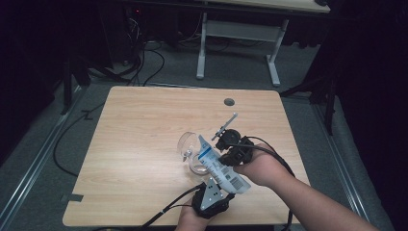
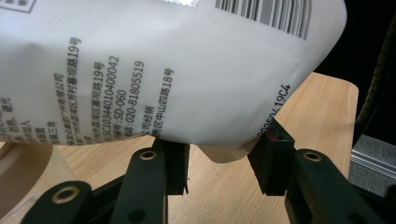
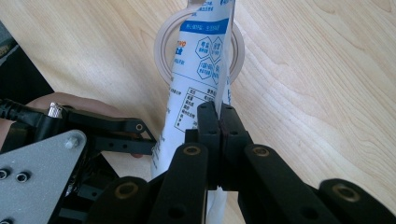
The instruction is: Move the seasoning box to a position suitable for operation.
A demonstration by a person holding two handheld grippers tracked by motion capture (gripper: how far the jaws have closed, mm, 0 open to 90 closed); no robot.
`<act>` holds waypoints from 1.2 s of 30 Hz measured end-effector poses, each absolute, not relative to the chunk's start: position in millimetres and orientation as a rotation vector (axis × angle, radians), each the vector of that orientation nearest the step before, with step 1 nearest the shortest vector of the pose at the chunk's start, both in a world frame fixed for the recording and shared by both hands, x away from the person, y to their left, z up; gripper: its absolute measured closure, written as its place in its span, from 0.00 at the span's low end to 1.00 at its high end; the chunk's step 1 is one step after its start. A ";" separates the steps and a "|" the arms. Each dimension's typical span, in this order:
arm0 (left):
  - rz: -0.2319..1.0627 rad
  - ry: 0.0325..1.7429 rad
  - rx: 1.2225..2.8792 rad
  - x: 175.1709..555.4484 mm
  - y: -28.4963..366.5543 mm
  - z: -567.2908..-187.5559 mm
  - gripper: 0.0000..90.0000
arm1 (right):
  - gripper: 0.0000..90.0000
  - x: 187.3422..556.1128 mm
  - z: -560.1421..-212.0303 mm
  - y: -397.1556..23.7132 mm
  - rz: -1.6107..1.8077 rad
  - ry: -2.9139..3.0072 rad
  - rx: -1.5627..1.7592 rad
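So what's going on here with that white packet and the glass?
A person at a wooden table works with a hand-held gripper in each hand. The right hand-held gripper is clamped shut on the thin edge of a white and blue printed pouch, holding it tilted with its top end over a clear glass cup lying on the table. The left hand-held gripper holds the pouch's bottom end between its jaws. It looks like a pour into the cup, though no contents are visible.

Light wooden table [image 1: 144, 130] with a clear glass cup [image 1: 190, 151].
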State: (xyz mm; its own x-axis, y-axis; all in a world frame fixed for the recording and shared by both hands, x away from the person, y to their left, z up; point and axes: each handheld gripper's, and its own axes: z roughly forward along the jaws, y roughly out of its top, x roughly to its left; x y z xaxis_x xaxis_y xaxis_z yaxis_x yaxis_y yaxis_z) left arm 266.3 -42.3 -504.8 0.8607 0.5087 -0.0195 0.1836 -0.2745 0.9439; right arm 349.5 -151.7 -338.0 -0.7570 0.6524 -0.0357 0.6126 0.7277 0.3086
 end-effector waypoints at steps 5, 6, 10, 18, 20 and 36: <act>0.352 0.505 1.853 265.1 -43.2 -504.1 0.67 | 1.00 349.4 -337.9 -151.7 0.413 2.779 1.022; 0.351 0.504 1.854 265.2 -43.3 -503.9 0.67 | 1.00 349.4 -337.8 -151.7 0.413 2.778 1.022; 0.341 0.503 1.852 265.3 -43.6 -503.3 0.67 | 1.00 349.2 -337.6 -151.4 0.412 2.774 1.020; 0.325 0.495 1.839 264.1 -44.1 -502.4 0.65 | 1.00 348.4 -335.8 -152.9 0.406 2.768 1.022; 0.326 0.494 1.838 264.4 -44.1 -502.6 0.65 | 1.00 348.5 -335.4 -152.9 0.413 2.767 1.023; 0.335 0.482 1.834 264.7 -43.5 -500.1 0.65 | 1.00 350.5 -334.7 -149.0 0.406 2.764 1.015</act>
State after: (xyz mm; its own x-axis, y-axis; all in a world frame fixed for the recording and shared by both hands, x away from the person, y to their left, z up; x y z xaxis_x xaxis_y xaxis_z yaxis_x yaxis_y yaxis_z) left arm 264.7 -43.5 -500.1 0.8747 0.4845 -0.0119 0.1585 -0.2627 0.9518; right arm 350.5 -149.0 -334.7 -0.7540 0.6538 -0.0638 0.6077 0.7311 0.3100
